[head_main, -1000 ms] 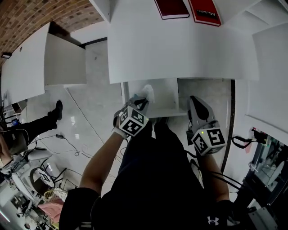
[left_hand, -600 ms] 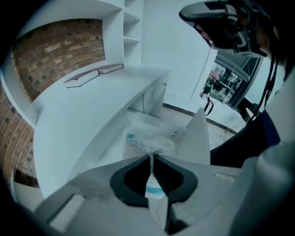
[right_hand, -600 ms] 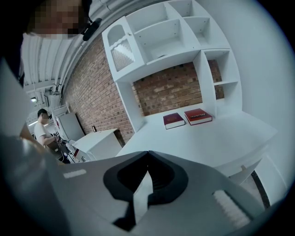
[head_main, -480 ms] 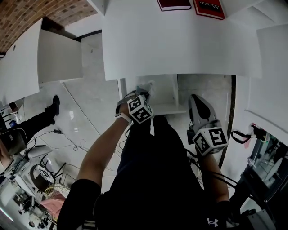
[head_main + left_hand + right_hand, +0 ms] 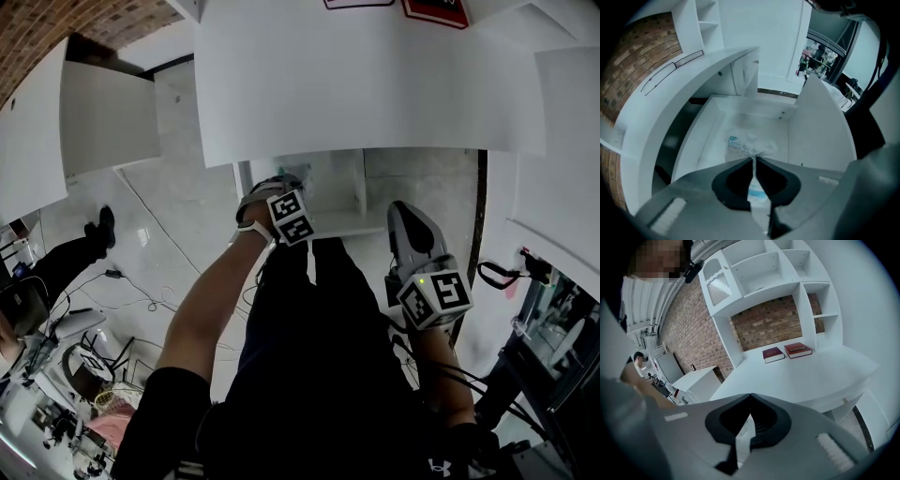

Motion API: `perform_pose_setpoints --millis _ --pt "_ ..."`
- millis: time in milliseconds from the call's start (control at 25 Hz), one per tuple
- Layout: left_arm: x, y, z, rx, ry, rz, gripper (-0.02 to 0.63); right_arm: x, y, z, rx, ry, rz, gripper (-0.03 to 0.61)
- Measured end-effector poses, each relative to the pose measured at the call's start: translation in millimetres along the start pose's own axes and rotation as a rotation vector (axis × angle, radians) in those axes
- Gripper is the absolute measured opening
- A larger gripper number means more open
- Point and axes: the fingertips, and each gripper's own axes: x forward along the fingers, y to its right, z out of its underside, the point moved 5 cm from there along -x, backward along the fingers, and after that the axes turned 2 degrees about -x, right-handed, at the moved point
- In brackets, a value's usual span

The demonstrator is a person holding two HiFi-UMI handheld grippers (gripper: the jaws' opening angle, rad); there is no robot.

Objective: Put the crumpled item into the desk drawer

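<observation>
The left gripper (image 5: 753, 160) reaches under the white desk (image 5: 356, 84) into the open drawer (image 5: 710, 136). Its jaws are pressed together on a fold of the crumpled plastic bag (image 5: 746, 144), a clear bag with blue print. The bag hangs from the jaw tips inside the drawer, over its bare white bottom; whether it touches the bottom cannot be told.

The right gripper (image 5: 750, 395) is held outside the drawer, below the desk's front edge and beside the person's right leg. Its jaws are closed tip to tip with nothing between them.

The desk top is a wide, plain white surface with a curved front edge. Near its back lie a red book (image 5: 773, 354) and a second red book (image 5: 799, 349), just beside each other. Above them rises a white shelf unit (image 5: 764, 268) set against a brick wall (image 5: 764, 324). A low white cabinet (image 5: 94, 122) stands to the left of the desk. The floor (image 5: 178, 216) is pale, glossy tile with thin cables lying across it. At the far left, another person's dark trouser leg (image 5: 61, 258) and shoe rest on it.
</observation>
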Motion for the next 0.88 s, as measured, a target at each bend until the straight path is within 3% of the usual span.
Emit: perform_pose_setpoints --millis 360,640,880 --pt "28 1 9 0.088 -0.042 -0.027 0.025 2 1 13 0.012 -0.033 0.004 0.002" --pt "42 0 13 0.18 -0.01 -0.096 0.025 0 0 20 0.014 -0.055 0.01 0.002" --pt "54 5 11 0.218 -0.005 -0.092 0.026 -6 3 28 0.018 -0.08 0.025 0.003"
